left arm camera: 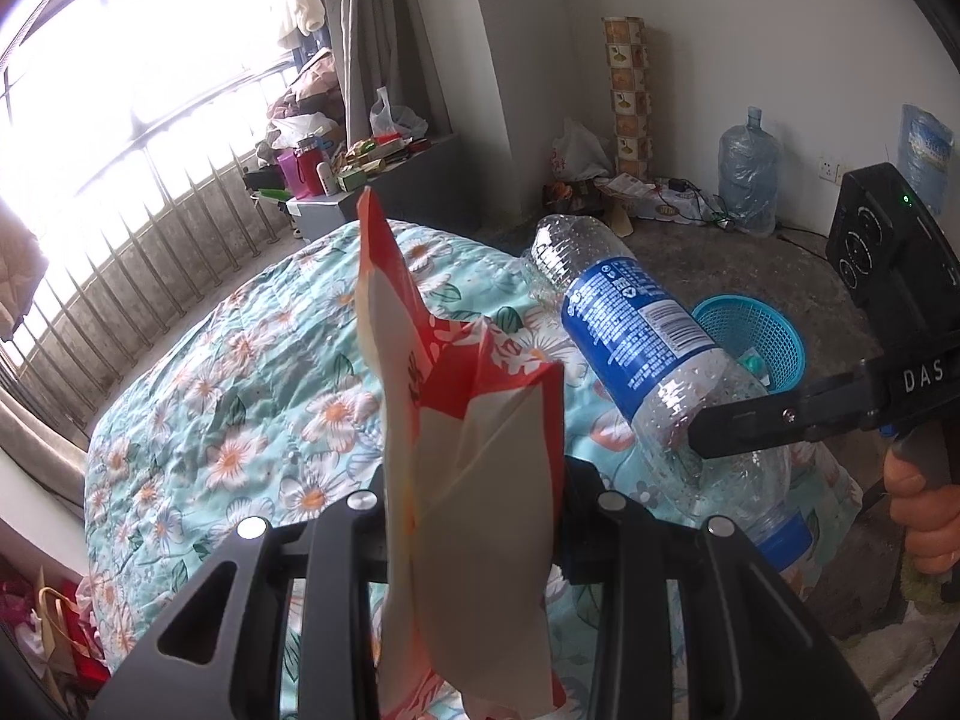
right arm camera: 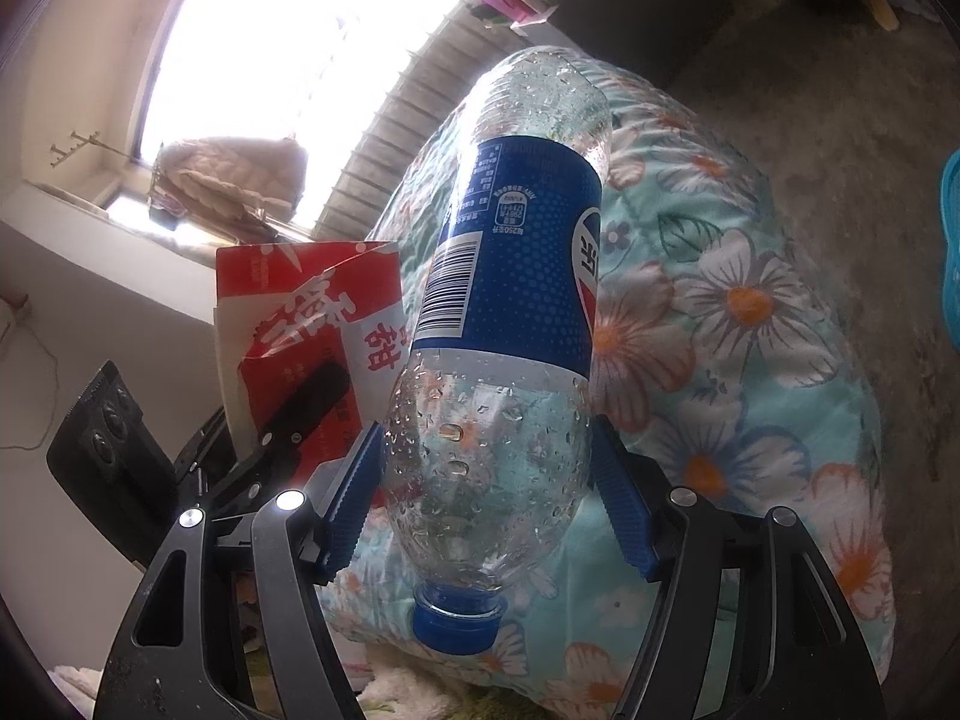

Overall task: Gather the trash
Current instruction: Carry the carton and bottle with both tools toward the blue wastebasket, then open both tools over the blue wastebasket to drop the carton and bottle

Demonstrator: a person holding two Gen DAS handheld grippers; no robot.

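You face a bed under a floral quilt (left arm camera: 240, 396), with a bright barred window (left arm camera: 132, 120) just beyond it. Right of the quilt lies a grey concrete floor (left arm camera: 720, 258), ending at a white wall (left arm camera: 750, 30).

Red-and-white paper bag (left arm camera: 474, 480): lower end cut off by bottom edge in left wrist view; left gripper (left arm camera: 480, 531) pads hidden behind it. Plastic bottle (left arm camera: 648, 360): far side masked by right gripper (left arm camera: 744, 432) finger. Blue basket (left arm camera: 756, 339) beyond bottle: near rim hidden by bottle, contents too small to tell. Hand (left arm camera: 921, 516) right of bottle: cut off by lens edge. Windowsill clutter (left arm camera: 342, 162) behind bag: items too small to name.
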